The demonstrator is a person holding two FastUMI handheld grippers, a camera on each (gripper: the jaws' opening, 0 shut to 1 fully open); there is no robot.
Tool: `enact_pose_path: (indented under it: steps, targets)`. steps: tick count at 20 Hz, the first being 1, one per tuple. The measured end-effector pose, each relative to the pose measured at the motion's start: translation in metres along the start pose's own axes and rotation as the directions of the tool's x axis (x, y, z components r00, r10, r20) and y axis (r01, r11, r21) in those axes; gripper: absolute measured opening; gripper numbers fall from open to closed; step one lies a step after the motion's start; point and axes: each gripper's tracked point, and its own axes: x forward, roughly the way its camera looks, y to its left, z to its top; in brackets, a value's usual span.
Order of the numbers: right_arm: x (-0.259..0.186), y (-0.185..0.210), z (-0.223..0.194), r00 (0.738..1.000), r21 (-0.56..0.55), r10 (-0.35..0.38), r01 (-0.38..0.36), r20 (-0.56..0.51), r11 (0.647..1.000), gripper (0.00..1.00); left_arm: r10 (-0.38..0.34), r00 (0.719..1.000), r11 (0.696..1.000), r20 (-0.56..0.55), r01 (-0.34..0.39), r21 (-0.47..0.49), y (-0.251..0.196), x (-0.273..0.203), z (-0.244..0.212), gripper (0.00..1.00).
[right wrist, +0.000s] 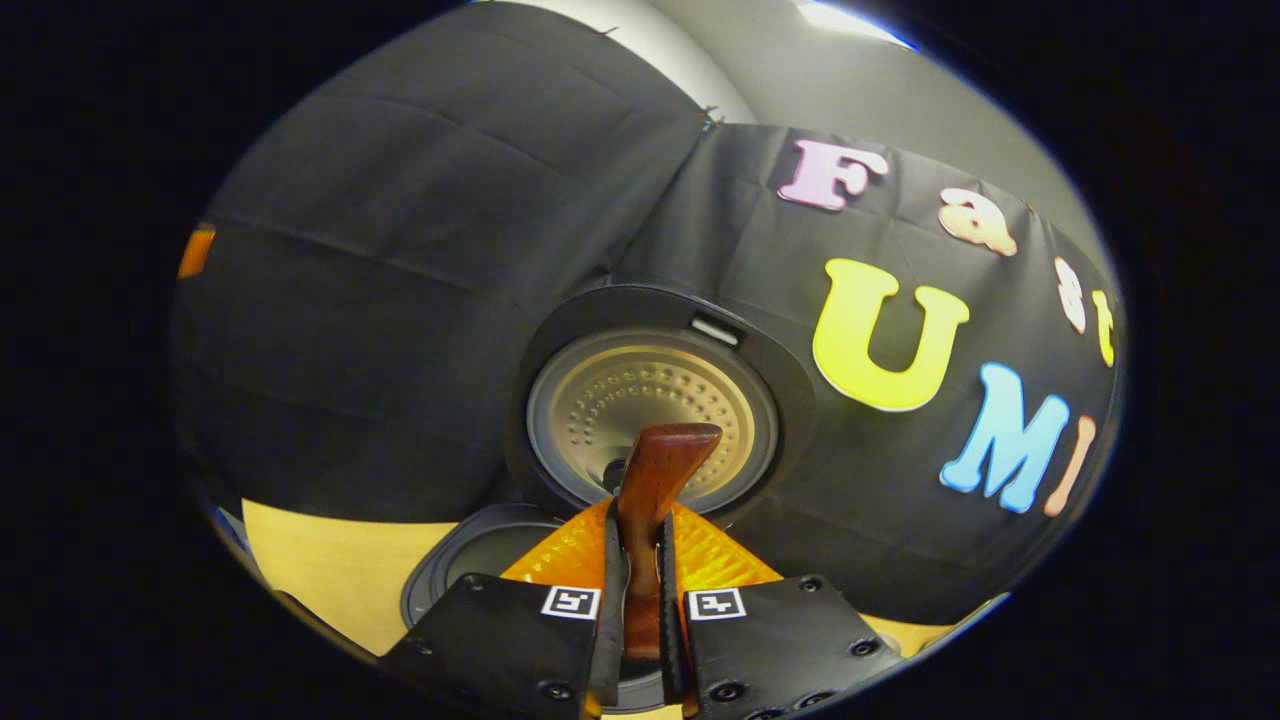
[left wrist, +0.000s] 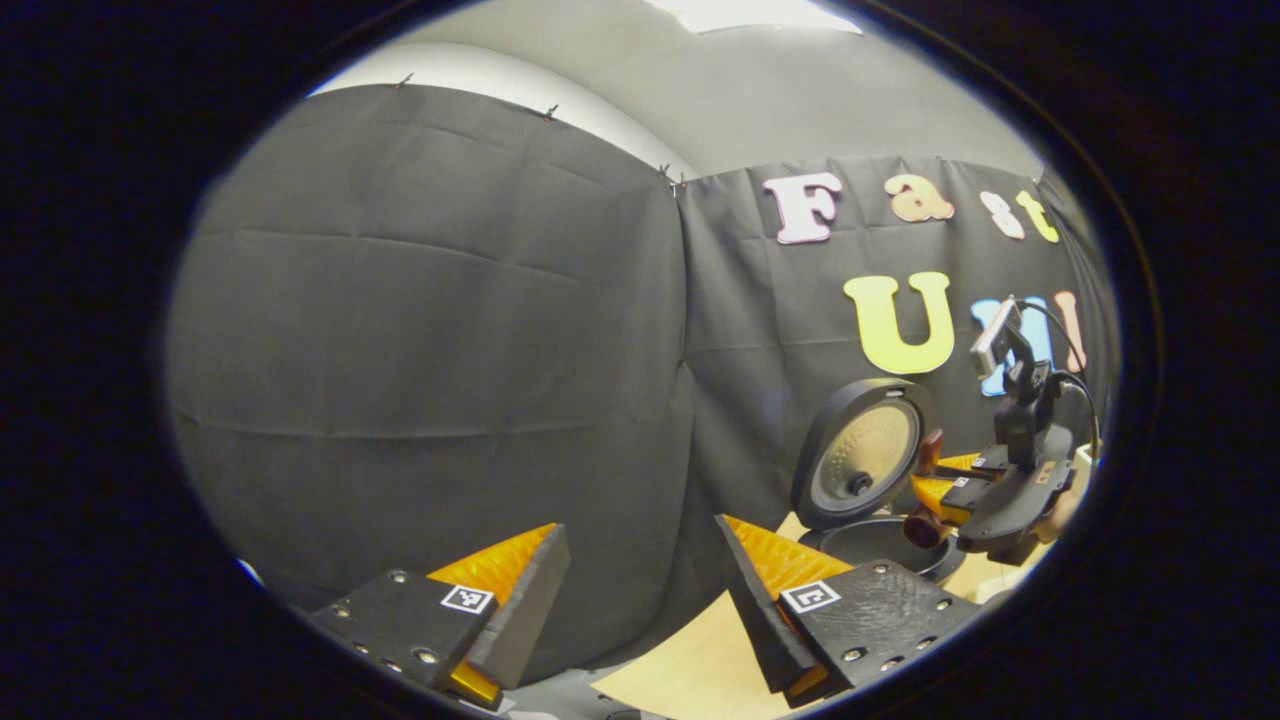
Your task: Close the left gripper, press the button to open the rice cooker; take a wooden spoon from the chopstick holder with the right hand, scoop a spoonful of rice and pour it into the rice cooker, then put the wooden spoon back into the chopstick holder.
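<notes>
The rice cooker stands open, its round lid [left wrist: 862, 452] [right wrist: 650, 400] upright behind the dark inner pot [left wrist: 880, 545] [right wrist: 478, 560]. In the right gripper view my right gripper [right wrist: 640, 535] is shut on the brown wooden spoon [right wrist: 662, 465], which sticks forward toward the lid, above the pot. From the left gripper view that right gripper [left wrist: 935, 490] hangs over the pot's right side, with the spoon [left wrist: 922, 522] in its fingers. My left gripper [left wrist: 640, 540] is open and holds nothing. It is well to the left of the cooker and faces the cloth wall.
A light wooden table [left wrist: 700, 660] [right wrist: 330, 565] carries the cooker. Black cloth walls close off the back and left. A hand [left wrist: 1060, 515] holds the right gripper at the far right of the left gripper view.
</notes>
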Motion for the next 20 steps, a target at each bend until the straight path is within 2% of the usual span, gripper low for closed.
enact_pose_path:
  steps: [2,4,7,12,15,16,17,19,20]
  targets:
    - [-0.001,-0.010,0.001,1.000,0.155,0.008,-0.006,-0.012,0.988,0.18,-0.004,1.000,1.000,0.001,0.004,0.002,-0.002,-0.002,0.001,0.87]
    - [-0.007,-0.025,0.011,1.000,0.294,0.009,-0.006,-0.010,0.956,0.18,-0.012,1.000,1.000,0.003,0.012,0.000,-0.005,-0.004,0.006,0.87]
    - [-0.022,-0.047,0.027,1.000,0.422,-0.011,0.004,0.015,0.907,0.18,-0.030,1.000,1.000,0.004,0.030,-0.008,-0.021,-0.005,0.012,0.88]
    - [-0.061,-0.096,0.033,0.997,0.555,-0.061,0.031,0.036,0.831,0.18,-0.085,0.996,0.996,0.023,0.085,-0.019,-0.062,0.002,0.024,0.87]
    - [-0.092,-0.138,0.028,0.990,0.583,-0.136,0.089,0.036,0.807,0.18,-0.129,0.991,0.991,0.038,0.129,-0.018,-0.089,0.001,0.032,0.87]
    - [-0.103,-0.152,0.023,0.987,0.586,-0.159,0.112,0.030,0.803,0.14,-0.144,0.989,0.989,0.041,0.145,-0.018,-0.100,0.002,0.034,0.87]
    - [-0.114,-0.166,0.017,0.983,0.587,-0.185,0.137,0.021,0.798,0.18,-0.159,0.986,0.987,0.044,0.160,-0.019,-0.110,0.002,0.036,0.87]
    - [-0.136,-0.199,0.002,0.969,0.585,-0.247,0.203,-0.005,0.785,0.18,-0.176,0.983,0.984,0.051,0.178,-0.024,-0.128,0.003,0.040,0.87]
    - [-0.147,-0.213,-0.006,0.960,0.584,-0.278,0.237,-0.021,0.776,0.14,-0.186,0.981,0.982,0.057,0.188,-0.034,-0.136,0.002,0.044,0.87]
